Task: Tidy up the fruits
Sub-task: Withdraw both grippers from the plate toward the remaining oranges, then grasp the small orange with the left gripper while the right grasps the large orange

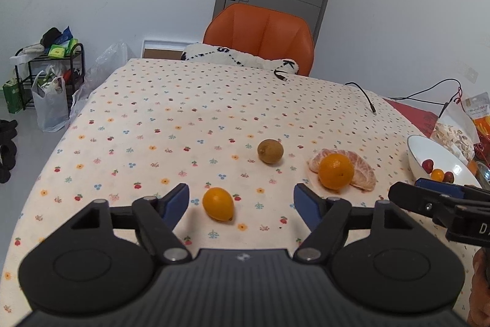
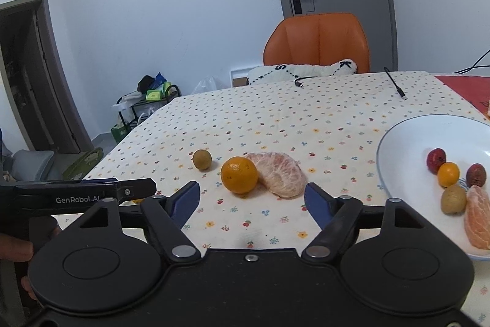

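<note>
My left gripper [image 1: 241, 201] is open low over the flowered tablecloth, and a small oval orange fruit [image 1: 218, 203] lies between its fingers, nearer the left one. Beyond it sit a brown round fruit [image 1: 270, 151], an orange [image 1: 336, 171] and a peeled citrus piece [image 1: 363, 170]. My right gripper [image 2: 251, 198] is open and empty, just short of the orange [image 2: 239, 175] and the peeled piece [image 2: 280, 173]. The white plate [image 2: 398, 137] at the right holds two red fruits, a small orange, a brown fruit and a peeled segment [image 2: 477, 219].
An orange chair [image 1: 260, 36] with a white cushion stands at the table's far edge. Two black cables [image 2: 396, 85] lie on the far part of the cloth. Snack bags [image 1: 459, 131] and a red cloth lie beyond the plate. A rack with bags [image 1: 52, 72] stands on the floor at left.
</note>
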Demonstrator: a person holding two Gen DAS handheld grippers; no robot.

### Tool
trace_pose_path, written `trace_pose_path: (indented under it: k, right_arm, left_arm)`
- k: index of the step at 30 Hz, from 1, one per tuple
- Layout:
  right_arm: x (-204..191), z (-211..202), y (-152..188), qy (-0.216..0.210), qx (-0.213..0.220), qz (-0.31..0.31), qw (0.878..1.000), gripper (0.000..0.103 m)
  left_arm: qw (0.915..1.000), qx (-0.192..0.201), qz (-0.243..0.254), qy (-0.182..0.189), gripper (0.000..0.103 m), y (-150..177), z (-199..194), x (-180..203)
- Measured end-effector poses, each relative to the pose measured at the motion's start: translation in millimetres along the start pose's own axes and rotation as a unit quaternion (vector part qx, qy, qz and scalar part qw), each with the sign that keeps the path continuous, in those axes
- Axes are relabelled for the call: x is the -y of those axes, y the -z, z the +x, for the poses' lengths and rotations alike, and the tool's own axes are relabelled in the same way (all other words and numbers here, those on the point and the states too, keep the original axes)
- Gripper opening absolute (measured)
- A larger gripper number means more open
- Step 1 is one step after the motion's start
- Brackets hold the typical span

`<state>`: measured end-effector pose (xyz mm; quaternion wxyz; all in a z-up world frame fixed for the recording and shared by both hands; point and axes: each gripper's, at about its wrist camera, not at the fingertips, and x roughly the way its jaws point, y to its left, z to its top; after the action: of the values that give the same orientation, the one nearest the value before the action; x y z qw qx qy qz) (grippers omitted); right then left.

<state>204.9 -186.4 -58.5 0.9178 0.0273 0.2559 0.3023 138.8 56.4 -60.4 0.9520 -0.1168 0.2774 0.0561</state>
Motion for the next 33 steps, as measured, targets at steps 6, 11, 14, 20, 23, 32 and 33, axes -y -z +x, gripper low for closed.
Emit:
trace_pose_path:
  k: [6,11,14,20,23,32,33]
  right_arm:
    - [-6.2,16.9,-2.2,-0.002,-0.017,0.007,1.0,0.066]
    - [-13.7,30.1,-5.6,-0.002,-0.023,0.003,1.0,0.066]
    - [-15.9,38.3,-8.0,0.0,-0.026,0.004,1.0,0.066]
    - [-22.1,49.6,-13.1,-0.002,-0.031,0.0,1.0,0.066]
    - [-25.8,55.0,-17.0,-0.003,-0.035,-0.005,0.999,0.066]
    - [-34.6,65.5,-21.1,0.017,-0.037,-0.028,0.999,0.058]
    - [-34.6,65.3,-20.9,0.019,-0.036,-0.029,0.999,0.057]
  left_arm:
    - [0.9997,-0.013,-0.018,-0.002,0.051,0.8,12.2,-8.1]
    - [0.9994,-0.027,-0.008,-0.018,0.022,0.9,16.3,-11.0]
    - [0.9993,-0.033,-0.018,-0.009,0.022,-2.2,15.5,-16.8]
    - [0.9996,-0.023,-0.018,-0.004,0.022,-3.1,8.8,-18.4]
    - [0.9996,-0.018,-0.019,-0.001,0.022,-4.6,5.7,-18.4]
    - [0.9998,-0.009,-0.017,0.0,0.022,-6.8,-2.2,-17.8]
    - [0.9998,-0.009,-0.017,-0.001,0.022,-6.3,-3.1,-18.0]
